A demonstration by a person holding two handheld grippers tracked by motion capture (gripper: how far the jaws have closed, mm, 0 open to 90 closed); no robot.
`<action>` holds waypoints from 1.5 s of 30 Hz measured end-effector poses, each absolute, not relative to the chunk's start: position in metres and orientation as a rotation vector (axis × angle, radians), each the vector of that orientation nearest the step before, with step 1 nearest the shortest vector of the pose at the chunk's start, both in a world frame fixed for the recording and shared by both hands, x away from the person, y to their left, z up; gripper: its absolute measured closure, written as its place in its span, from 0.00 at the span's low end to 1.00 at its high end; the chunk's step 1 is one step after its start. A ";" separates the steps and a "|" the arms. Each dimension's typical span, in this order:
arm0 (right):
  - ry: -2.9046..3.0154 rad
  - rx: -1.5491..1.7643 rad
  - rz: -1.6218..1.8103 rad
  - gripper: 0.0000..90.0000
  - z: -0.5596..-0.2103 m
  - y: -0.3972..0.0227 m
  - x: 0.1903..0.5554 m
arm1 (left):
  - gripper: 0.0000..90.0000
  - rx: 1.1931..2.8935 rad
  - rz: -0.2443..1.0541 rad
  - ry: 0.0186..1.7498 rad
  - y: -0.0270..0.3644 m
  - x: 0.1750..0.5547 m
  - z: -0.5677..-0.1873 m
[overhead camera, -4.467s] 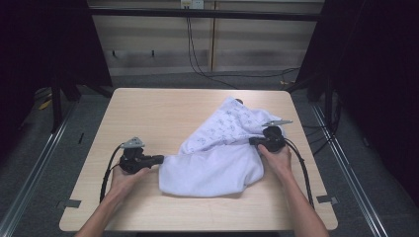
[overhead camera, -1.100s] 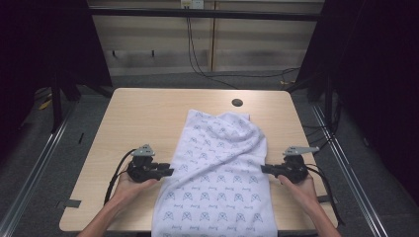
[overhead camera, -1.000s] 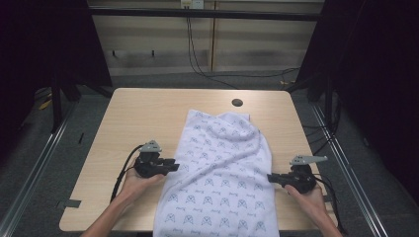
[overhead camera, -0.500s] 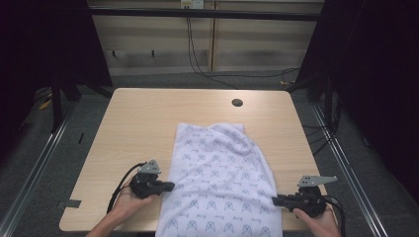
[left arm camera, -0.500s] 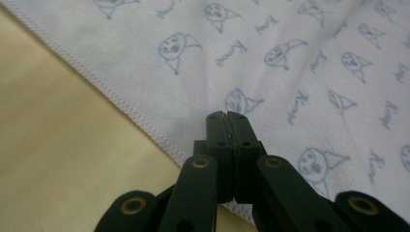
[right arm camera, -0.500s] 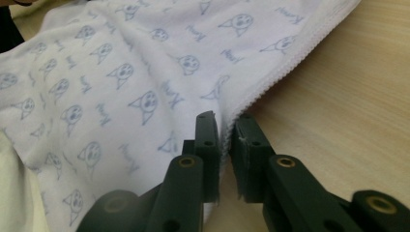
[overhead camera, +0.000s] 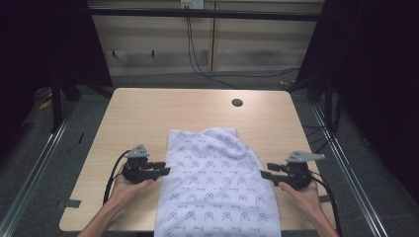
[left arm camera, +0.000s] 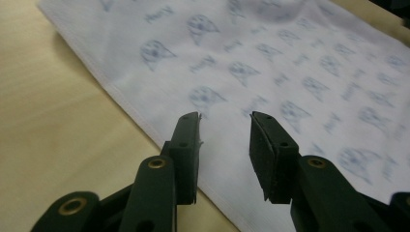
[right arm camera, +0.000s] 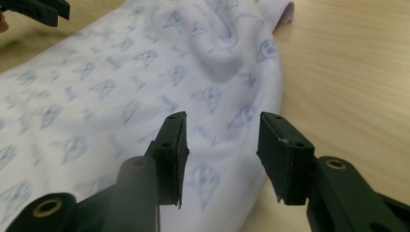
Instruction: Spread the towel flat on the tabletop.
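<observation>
High view: the patterned cloth [overhead camera: 215, 190] now lies nearer the table's [overhead camera: 148, 113] front edge, hanging over it, than a second ago. Left gripper [overhead camera: 160, 169] and right gripper [overhead camera: 267, 174] flank it.

Left gripper view: jaws just opened, gap empty, seemingly above the hem [left arm camera: 145, 121].

Right gripper view: jaws likewise spread, pinching nothing.

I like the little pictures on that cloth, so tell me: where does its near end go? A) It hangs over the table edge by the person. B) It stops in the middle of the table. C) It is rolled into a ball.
A: the patterned cloth runs past the table's near edge, between both hands.
</observation>
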State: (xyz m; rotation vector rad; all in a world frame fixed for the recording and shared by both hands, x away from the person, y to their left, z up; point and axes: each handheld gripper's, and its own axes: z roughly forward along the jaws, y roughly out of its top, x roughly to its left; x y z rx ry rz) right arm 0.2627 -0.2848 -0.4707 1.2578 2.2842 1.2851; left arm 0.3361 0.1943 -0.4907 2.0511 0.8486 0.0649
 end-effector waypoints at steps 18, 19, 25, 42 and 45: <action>2.347 1.319 1.220 0.84 -0.503 -0.262 0.361 | 0.90 2.118 0.128 0.878 0.182 0.363 -0.506; 2.350 1.298 1.222 0.91 -0.501 -0.260 0.358 | 0.90 2.130 0.103 0.853 0.181 0.361 -0.506; 2.404 1.155 1.311 0.99 -0.474 -0.257 0.313 | 0.99 2.163 0.045 0.773 0.178 0.338 -0.500; 2.421 1.155 1.385 0.79 -0.465 -0.266 0.238 | 0.81 2.087 -0.064 0.697 0.193 0.282 -0.479; 2.413 1.152 1.333 0.75 -0.468 -0.260 0.265 | 0.77 2.058 -0.006 0.773 0.193 0.301 -0.480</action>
